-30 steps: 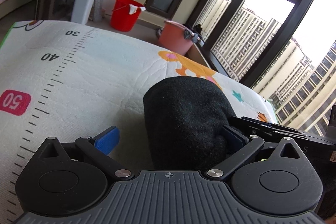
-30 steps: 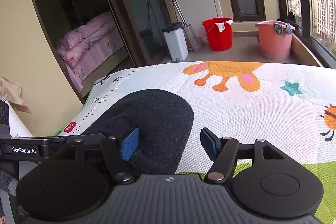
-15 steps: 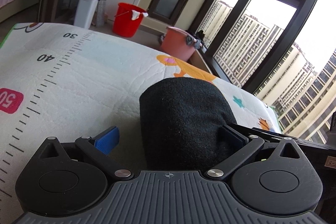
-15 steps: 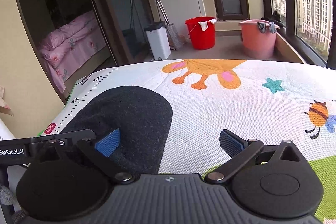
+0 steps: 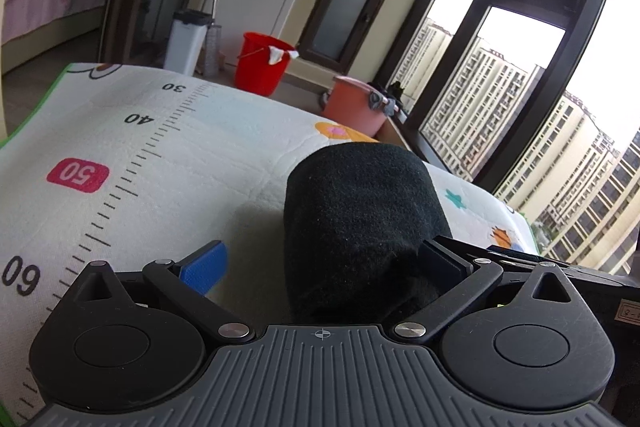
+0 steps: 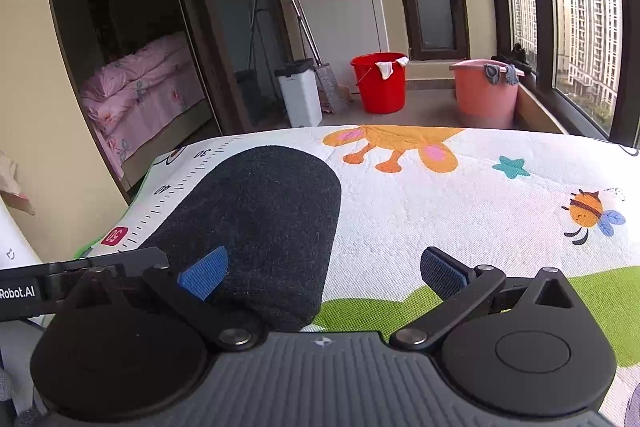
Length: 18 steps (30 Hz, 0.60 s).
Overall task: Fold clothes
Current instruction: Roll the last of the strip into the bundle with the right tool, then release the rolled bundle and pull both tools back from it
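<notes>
Both grippers are spread wide and grasp nothing. Seen from the left wrist, the left gripper (image 5: 320,263) hangs low over the play mat (image 5: 168,163), its blue left pad (image 5: 204,267) out over bare mat and its dark right pad (image 5: 444,263) resting against the flank of the black garment (image 5: 360,219), which lies on the mat as a thick, rounded bundle running away from the camera; the bundle sits in the right half of the gap, so the fingers bracket only part of it. That placement suggests the cloth has been let go to settle as a finished fold, though whether another fold is meant I cannot tell. From the right wrist, the right gripper (image 6: 322,273) mirrors this: its left pad (image 6: 204,277) lies against the near edge of the same black garment (image 6: 260,219), while its right pad (image 6: 444,273) stands well apart over the green printed area of the mat (image 6: 440,211). The garment occupies the ruler-marked side of the mat, beside the other gripper's body at the left edge. Beyond the mat stand a red bucket (image 6: 380,83) and a pink tub (image 6: 486,93).
</notes>
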Tool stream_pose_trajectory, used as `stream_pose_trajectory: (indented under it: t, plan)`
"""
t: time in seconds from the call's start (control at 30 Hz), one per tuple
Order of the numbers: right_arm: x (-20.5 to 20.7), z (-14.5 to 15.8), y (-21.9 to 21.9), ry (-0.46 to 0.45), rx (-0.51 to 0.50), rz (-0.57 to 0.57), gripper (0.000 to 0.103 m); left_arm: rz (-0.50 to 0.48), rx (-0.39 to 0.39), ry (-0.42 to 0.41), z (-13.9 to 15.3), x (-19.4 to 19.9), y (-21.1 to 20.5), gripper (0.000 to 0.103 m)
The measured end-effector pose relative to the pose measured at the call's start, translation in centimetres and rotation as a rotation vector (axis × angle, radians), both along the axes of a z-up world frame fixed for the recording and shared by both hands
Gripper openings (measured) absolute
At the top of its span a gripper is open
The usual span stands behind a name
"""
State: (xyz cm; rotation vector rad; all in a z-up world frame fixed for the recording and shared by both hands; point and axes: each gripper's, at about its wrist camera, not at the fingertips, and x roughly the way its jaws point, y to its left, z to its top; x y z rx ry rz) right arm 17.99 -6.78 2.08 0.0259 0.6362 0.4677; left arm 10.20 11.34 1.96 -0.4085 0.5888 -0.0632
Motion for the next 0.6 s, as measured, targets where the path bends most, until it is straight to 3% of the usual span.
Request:
stream_pose_trajectory:
  t: [0.13, 0.27, 0.37, 0.47, 0.6]
  plan:
    - [0.6, -0.5, 1.3, -0.019, -0.015, 0.013, 0.103, 0.04, 0.024, 0.01, -0.2, -1.7, 0.8, 0.103]
    - [-0.9, -0.3, -0.2, -0.066, 0.059, -0.02, 0.103, 0.064, 0.055, -0.016, -0.1, -4.1, 1.1, 0.103]
    - [-2.8, -0.2, -1.8, -0.083, 0.1, -0.046, 0.103, 0.065, 0.102, -0.066, -0.1, -6.3, 0.2, 0.103]
    - [-5.5, -0.5, -2.8, -0.087, 0.113, 0.01, 0.103, 0.052, 0.128, -0.12, -0.2, -7.7, -1.1, 0.103]
    - [-9.4, -0.8, -3.1, -0.153, 0.048, 0.006, 0.103, 0.013, 0.175, -0.165, 0.0, -9.0, -2.8, 0.103]
